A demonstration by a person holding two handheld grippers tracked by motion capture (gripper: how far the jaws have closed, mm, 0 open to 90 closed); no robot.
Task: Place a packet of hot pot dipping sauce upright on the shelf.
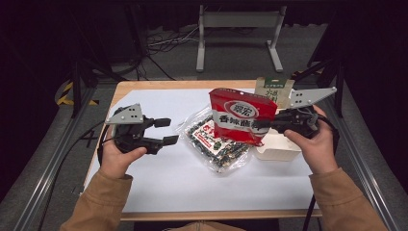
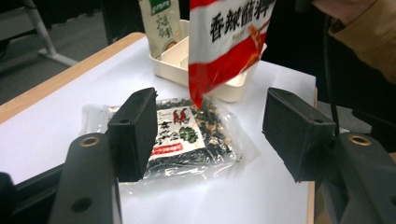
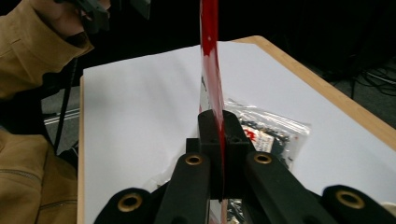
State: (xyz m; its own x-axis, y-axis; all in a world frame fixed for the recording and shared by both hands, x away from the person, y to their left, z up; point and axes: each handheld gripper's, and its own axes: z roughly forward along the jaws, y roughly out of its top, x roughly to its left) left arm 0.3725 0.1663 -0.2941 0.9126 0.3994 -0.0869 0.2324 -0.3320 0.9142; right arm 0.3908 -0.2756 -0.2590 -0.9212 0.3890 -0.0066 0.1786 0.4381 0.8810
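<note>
Closest to the person, the left hand-held gripper [image 1: 166,131] sits low over the white tabletop [image 1: 192,187], jaws spread apart with nothing between them, so it's released. No earlier shot to compare, just going by how wide they stand in the left gripper view.

Just past it is a clear bag of dark dried stuff [image 1: 216,144], lying flat on the tabletop, a printed label on top.

The right hand-held gripper [image 1: 262,126] is clenched on the red snack pouch [image 1: 240,115], pinching its edge. The pouch hangs upright in the air, its lower corner dangling over the clear bag; in the right gripper view you see it edge-on, squeezed between the jaws.

Behind that sits a white tray [image 1: 279,147], with a green and beige packet [image 1: 273,91] standing at its far end.
</note>
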